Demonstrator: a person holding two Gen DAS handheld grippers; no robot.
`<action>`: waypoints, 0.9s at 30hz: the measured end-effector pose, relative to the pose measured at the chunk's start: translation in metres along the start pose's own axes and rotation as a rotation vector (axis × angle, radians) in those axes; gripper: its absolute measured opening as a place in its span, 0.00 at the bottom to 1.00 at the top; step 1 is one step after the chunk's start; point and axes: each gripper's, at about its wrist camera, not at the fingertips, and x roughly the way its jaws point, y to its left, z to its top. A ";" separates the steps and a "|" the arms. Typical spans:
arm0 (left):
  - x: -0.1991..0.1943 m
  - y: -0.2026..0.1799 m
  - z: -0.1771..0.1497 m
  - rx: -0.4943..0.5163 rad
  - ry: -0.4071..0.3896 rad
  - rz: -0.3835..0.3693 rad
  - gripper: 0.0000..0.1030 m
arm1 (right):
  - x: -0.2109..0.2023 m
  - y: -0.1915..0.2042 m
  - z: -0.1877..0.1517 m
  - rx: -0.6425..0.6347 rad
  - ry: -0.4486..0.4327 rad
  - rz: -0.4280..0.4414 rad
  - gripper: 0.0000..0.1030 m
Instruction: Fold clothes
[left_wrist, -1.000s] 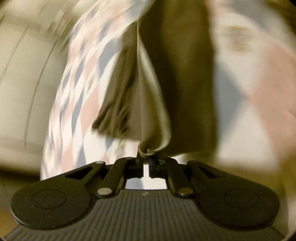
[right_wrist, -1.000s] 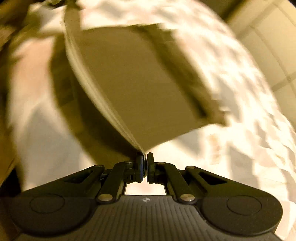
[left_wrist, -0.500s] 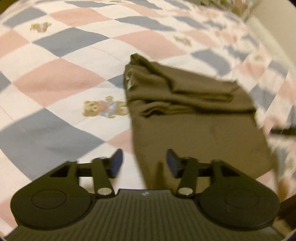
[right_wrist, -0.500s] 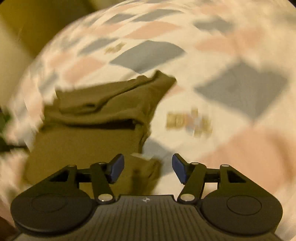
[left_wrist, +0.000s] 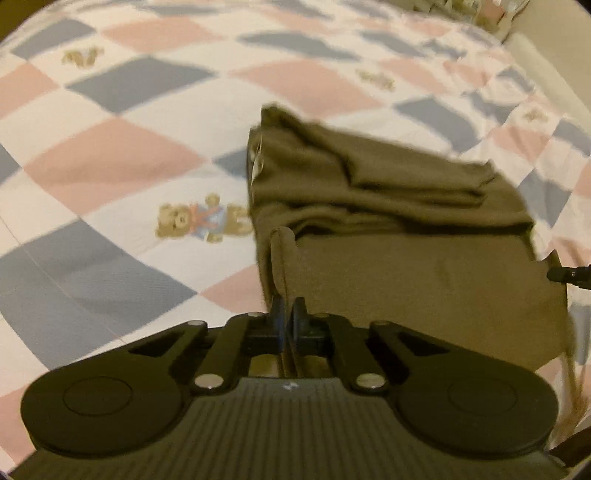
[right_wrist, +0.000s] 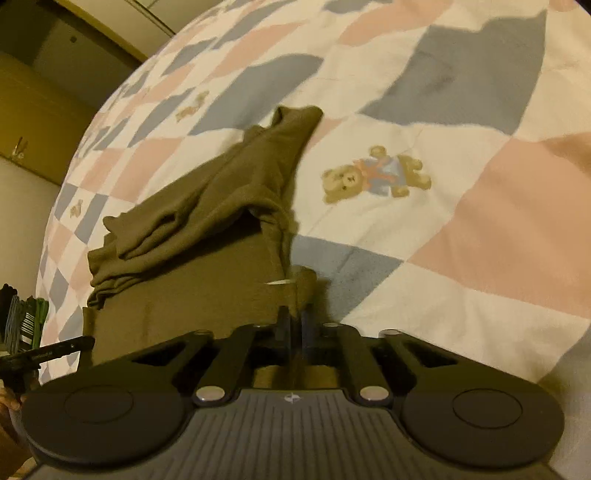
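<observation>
An olive-brown garment (left_wrist: 406, 229) lies partly folded on a checked quilt (left_wrist: 110, 155), its far half bunched in loose folds. My left gripper (left_wrist: 286, 317) is shut on the garment's near left corner, which curls up in front of the fingers. In the right wrist view the same garment (right_wrist: 192, 236) lies to the left. My right gripper (right_wrist: 293, 319) is shut on its near right corner, next to a small white tag (right_wrist: 279, 283). A tip of the right gripper shows at the right edge of the left wrist view (left_wrist: 569, 275).
The quilt (right_wrist: 480, 229) has pink, blue and white squares with teddy-bear prints (left_wrist: 203, 219) (right_wrist: 376, 177). A wall and dark furniture (right_wrist: 44, 110) stand beyond the bed's left edge. Hangers (right_wrist: 22, 321) show at the far left. Pillows or bedding (left_wrist: 472, 11) lie at the far end.
One second ago both grippers held the garment up in the air. Half a second ago both were open over the garment lying on the quilt. Now both have shut on its near corners.
</observation>
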 end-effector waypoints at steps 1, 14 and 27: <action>-0.008 0.000 0.001 -0.008 -0.021 -0.011 0.02 | -0.009 0.006 0.000 -0.023 -0.023 -0.002 0.06; -0.011 0.016 0.096 -0.059 -0.254 -0.043 0.02 | -0.047 0.051 0.075 -0.144 -0.321 0.023 0.04; 0.089 0.017 0.111 0.042 -0.068 0.118 0.12 | 0.070 0.034 0.131 -0.104 -0.174 -0.148 0.04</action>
